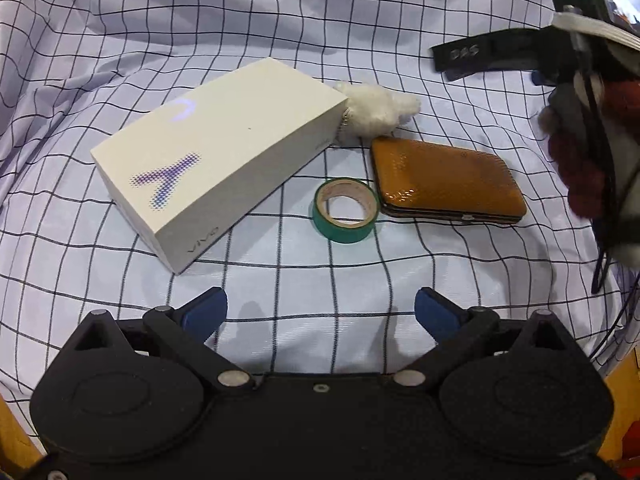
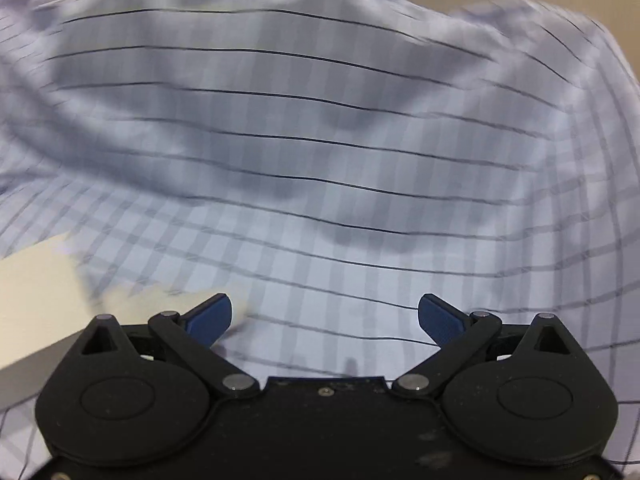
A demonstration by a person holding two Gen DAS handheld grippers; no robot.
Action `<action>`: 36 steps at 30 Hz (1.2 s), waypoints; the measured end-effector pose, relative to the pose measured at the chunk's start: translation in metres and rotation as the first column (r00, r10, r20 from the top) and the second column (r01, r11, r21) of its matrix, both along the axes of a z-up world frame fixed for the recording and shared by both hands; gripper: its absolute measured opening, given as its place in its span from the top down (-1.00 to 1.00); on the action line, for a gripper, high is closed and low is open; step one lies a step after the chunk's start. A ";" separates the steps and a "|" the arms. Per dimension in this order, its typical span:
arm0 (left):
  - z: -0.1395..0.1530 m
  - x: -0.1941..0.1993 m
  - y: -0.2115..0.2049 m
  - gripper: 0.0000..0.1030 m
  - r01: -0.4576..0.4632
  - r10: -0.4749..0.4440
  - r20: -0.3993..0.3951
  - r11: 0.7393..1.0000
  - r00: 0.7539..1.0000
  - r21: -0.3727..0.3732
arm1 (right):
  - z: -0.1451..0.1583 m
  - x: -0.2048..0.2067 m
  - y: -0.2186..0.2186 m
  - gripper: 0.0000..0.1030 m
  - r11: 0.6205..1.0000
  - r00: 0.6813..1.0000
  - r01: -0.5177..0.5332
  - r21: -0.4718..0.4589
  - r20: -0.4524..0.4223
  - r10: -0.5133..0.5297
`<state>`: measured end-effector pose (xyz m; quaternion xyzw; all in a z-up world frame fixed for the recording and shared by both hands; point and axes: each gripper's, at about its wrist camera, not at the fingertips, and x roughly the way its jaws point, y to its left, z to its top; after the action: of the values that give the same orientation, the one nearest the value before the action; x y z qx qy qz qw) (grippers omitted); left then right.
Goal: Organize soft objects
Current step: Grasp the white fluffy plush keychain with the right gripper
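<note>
Landmark: my white rectangular cardboard box point(image 1: 216, 156) on the checked cloth point(image 1: 280, 24).
Soft thing: white fluffy plush toy point(image 1: 378, 110), touching the box's far corner, just behind the tan leather case point(image 1: 448, 180).
Left tongs point(image 1: 320, 312): apart, empty, near the box's front.
Right tongs point(image 2: 325, 316): apart, empty, blurred.
Advice: I should approach the plush from above, clear of the green tape roll point(image 1: 346, 210), and pinch its middle.

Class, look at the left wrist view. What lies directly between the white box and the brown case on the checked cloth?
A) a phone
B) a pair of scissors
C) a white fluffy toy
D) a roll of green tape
D: the roll of green tape lies flat on the checked cloth, with the white box to its left and the brown case to its right.
</note>
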<state>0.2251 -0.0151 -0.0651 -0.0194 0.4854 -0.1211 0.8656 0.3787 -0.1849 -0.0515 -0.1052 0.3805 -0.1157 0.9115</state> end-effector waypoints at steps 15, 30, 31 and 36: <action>-0.006 0.003 0.000 -0.89 -0.011 0.011 -0.017 1.000 1.000 0.000 | -0.028 -0.005 0.052 -0.85 0.973 0.966 -0.224 0.050 -0.120 0.228; -0.016 0.011 0.002 -0.88 -0.024 0.023 -0.055 1.000 0.998 -0.020 | -0.019 0.036 0.024 -0.83 0.965 0.979 0.052 0.258 -0.202 0.001; -0.016 0.010 0.002 -0.88 -0.023 0.022 -0.052 1.000 0.998 -0.020 | -0.019 0.040 0.025 -0.83 0.952 0.976 0.064 0.299 -0.216 0.002; -0.015 0.009 0.004 -0.88 -0.025 0.024 -0.050 0.999 0.998 -0.030 | -0.025 0.061 0.030 -0.82 0.892 0.963 0.126 0.433 -0.270 -0.005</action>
<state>0.2345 -0.0111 -0.0798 -0.0414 0.5045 -0.1173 0.8544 0.4395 -0.1549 -0.0761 0.1056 0.5171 -0.0414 0.8484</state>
